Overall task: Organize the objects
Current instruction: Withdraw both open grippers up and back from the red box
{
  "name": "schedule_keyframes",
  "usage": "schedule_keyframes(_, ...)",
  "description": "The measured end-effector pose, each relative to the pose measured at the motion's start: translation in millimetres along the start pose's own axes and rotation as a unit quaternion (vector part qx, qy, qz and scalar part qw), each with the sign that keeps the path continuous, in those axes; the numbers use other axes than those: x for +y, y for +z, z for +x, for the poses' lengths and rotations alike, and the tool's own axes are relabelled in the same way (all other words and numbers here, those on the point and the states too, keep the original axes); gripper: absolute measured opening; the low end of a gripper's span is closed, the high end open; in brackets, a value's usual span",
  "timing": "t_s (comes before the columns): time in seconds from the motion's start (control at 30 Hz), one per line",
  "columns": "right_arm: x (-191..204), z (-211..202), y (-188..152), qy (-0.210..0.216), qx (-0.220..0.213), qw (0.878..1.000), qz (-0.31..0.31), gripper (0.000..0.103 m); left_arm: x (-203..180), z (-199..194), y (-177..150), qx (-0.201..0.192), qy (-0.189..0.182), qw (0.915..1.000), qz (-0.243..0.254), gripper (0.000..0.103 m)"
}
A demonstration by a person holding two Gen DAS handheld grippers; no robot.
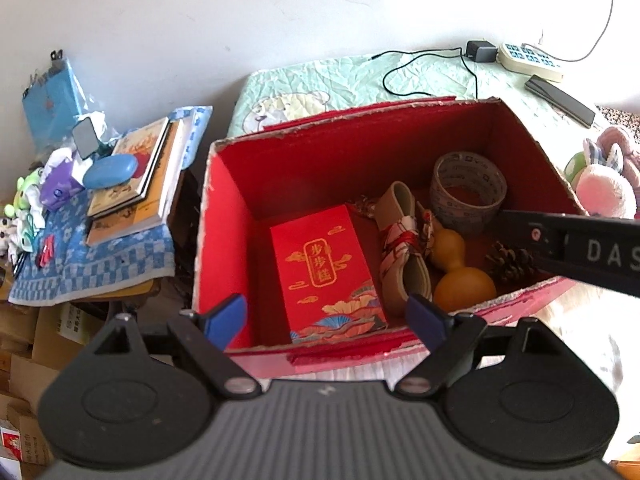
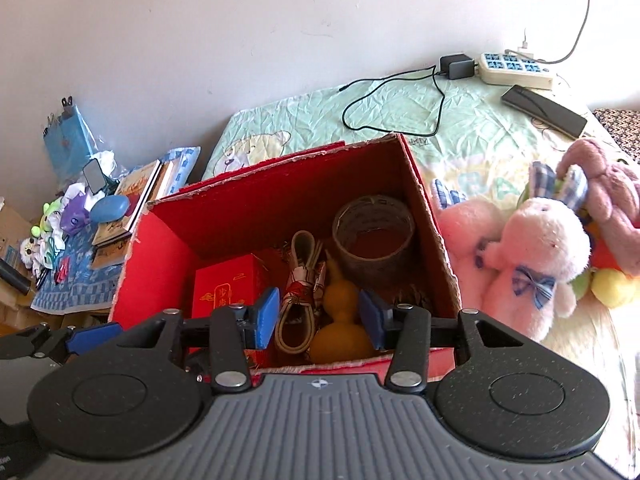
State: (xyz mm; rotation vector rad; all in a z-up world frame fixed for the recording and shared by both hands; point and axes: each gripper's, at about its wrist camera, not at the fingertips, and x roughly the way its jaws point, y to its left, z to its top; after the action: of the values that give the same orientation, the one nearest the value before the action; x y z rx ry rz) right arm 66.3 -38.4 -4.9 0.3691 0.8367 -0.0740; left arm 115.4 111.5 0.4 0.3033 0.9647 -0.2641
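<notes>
Both grippers hover above the red box (image 2: 432, 216) on the bed, the left gripper (image 1: 326, 318) and right gripper (image 2: 318, 314) each spread wide and holding nothing. The gourd (image 2: 338, 328) lies at the box's near right corner. I think the pink rabbit (image 2: 536, 256), beside the box's right wall, comes next: approach from above, pinch its body.

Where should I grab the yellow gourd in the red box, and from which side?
Grip the gourd at its narrow waist, coming from above. It lies on its side on the floor of the red box; the waist probably suits the fingers better than the round bulbs.
</notes>
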Motion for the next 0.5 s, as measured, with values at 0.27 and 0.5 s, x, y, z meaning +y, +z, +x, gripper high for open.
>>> schedule_keyframes(0.27,3.7,-24.8,-12.4,-0.004,-0.022,1.000,0.000,0.051,3.7,-19.3,-13.0,-0.011,-0.014,0.9998,-0.007,0.088)
schedule_keyframes(0.5,9.7,-37.5,-23.3,-0.009,-0.030,0.999,-0.009,0.053,6.3,-25.5,-25.9,-0.018,-0.017,0.9996,-0.012,0.095)
